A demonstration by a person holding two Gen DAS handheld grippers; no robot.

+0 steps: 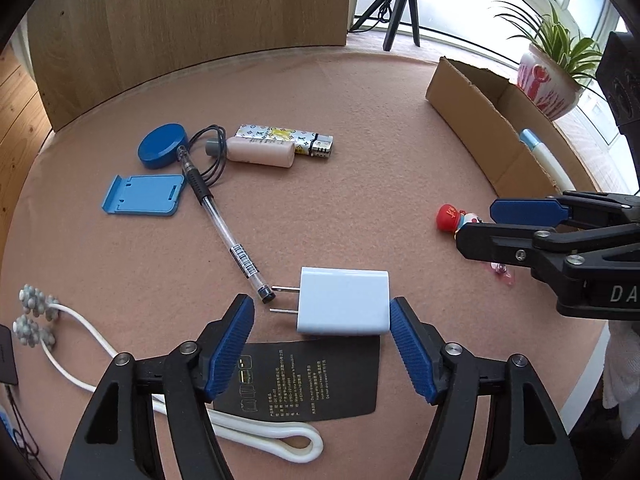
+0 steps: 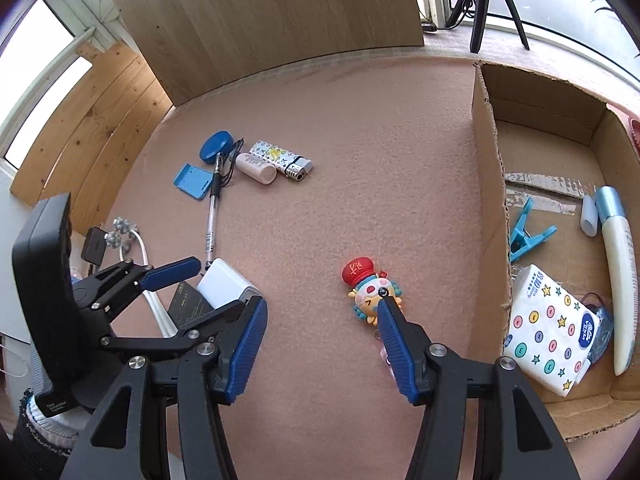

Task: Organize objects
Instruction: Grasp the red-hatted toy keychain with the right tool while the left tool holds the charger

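Observation:
My left gripper [image 1: 322, 310] is open, its blue pads either side of a white plug charger [image 1: 343, 301] that lies on a black card [image 1: 304, 376]; the right pad is at the charger's edge. My right gripper [image 2: 320, 306] is open just above the mat, its right fingertip over a small red-hatted doll keychain [image 2: 370, 290]. The doll also shows in the left wrist view [image 1: 454, 218]. The cardboard box [image 2: 486, 184] stands to the right and holds a tissue pack [image 2: 548, 332], a blue clip [image 2: 528, 236] and a white tube [image 2: 618, 264].
On the pink mat further back lie a clear pen [image 1: 222, 216], blue phone stand [image 1: 142, 194], blue round lid [image 1: 162, 146], pink bottle [image 1: 260, 151], patterned lighter [image 1: 286, 140] and black cord. A white massager [image 1: 72, 356] lies front left. A potted plant [image 1: 550, 76] stands behind the box.

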